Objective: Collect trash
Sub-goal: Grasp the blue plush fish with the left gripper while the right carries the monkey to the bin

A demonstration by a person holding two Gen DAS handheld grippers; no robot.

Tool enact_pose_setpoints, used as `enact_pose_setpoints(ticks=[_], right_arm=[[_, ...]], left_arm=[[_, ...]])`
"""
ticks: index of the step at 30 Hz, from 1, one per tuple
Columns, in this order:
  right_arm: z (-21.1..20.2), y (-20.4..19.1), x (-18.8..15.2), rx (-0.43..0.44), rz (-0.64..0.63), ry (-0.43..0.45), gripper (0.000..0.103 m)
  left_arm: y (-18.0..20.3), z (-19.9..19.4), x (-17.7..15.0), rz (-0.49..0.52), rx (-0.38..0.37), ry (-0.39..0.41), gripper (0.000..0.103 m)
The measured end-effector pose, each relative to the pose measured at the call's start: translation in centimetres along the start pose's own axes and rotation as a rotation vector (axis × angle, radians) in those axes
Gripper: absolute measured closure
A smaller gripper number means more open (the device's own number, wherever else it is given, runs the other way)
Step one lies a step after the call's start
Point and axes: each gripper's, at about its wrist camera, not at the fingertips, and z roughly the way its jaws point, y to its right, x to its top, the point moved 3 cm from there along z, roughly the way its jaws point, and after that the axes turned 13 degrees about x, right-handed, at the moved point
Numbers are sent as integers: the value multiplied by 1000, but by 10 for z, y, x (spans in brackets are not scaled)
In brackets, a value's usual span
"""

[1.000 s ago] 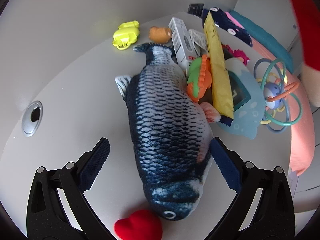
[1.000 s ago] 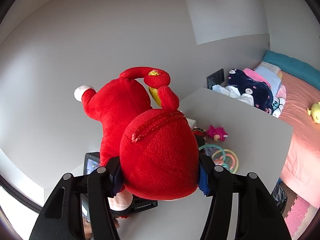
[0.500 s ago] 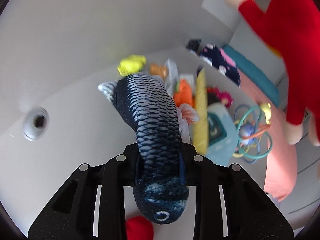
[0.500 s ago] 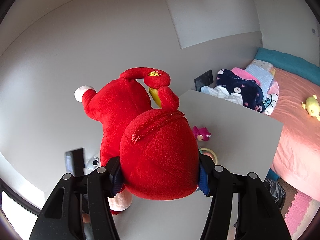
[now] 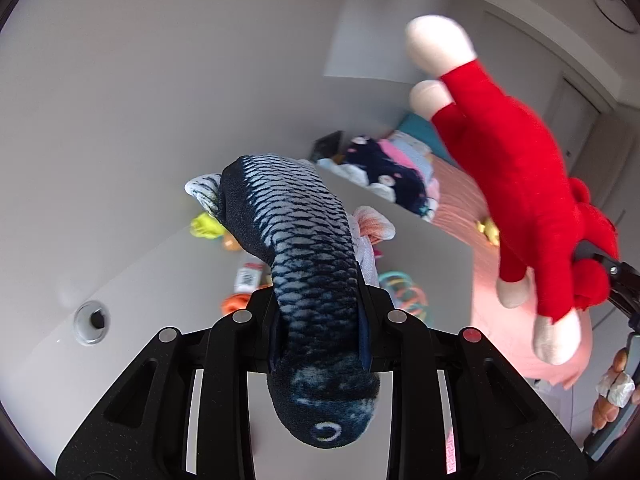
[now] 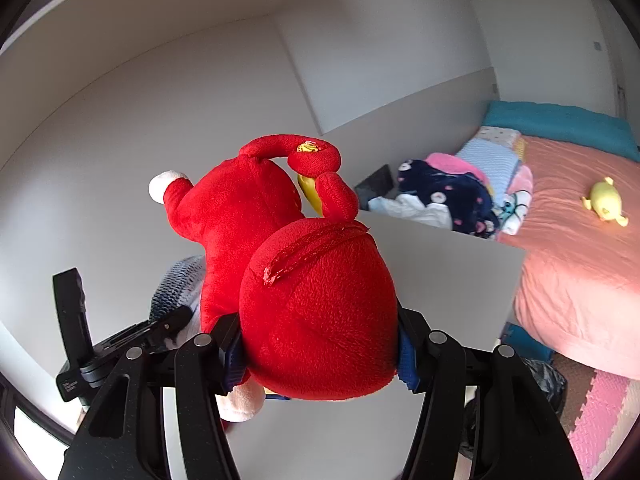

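Note:
My left gripper is shut on a dark blue plush fish, which hangs lifted above the white table; its head points toward the camera. My right gripper is shut on the head of a red plush monkey, whose body and tail stretch away from me. In the left wrist view that red plush monkey hangs in the air at the right. The fish's tail and the left gripper's body show at the left of the right wrist view.
Small toys lie on the table beneath the fish: a yellow one, a white box, coloured rings. Folded clothes sit at the table's far edge. A pink bed with a yellow toy stands beyond. A cable hole is at the left.
The left gripper closed on the fish and lifted it off the table. The right gripper carried the red monkey sideways, away from the toys on the table.

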Motion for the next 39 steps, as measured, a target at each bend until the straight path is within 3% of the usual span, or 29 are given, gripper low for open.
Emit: enact_pose_setpoints(ticks=[10,20,22,23,24,25,28,30,33,39], right_arm=[[-83,103,-24,-186,122,78,43],[-136,233,-78,-400,326,87,42],[-139,257,-88,-415,371,76,36],[-140,268,-94,-424,391,70,33],[-140,283,-100,-450,417,56,28],[-139,296,-104,-474,442,46,27],[-143,323,-113,-477,510,62,27],[-147,327,-116,-475,503,72,27],[-141,315,-112,-480,446,65,27],[-108,279,-99,-404,362,30,27]], left_arm=[[162,2,-10,217,-186,-14,75],[309,50,-77,437,-293,-182,74],[334,61,-92,485,-294,-222,67],[349,71,-101,515,-294,-247,54],[358,79,-109,535,-283,-264,24],[371,86,-118,563,-260,-267,8],[391,96,-129,634,-184,-240,6],[389,98,-132,638,-188,-241,6],[375,94,-127,626,-173,-221,6],[323,88,-104,543,-146,-202,6]])
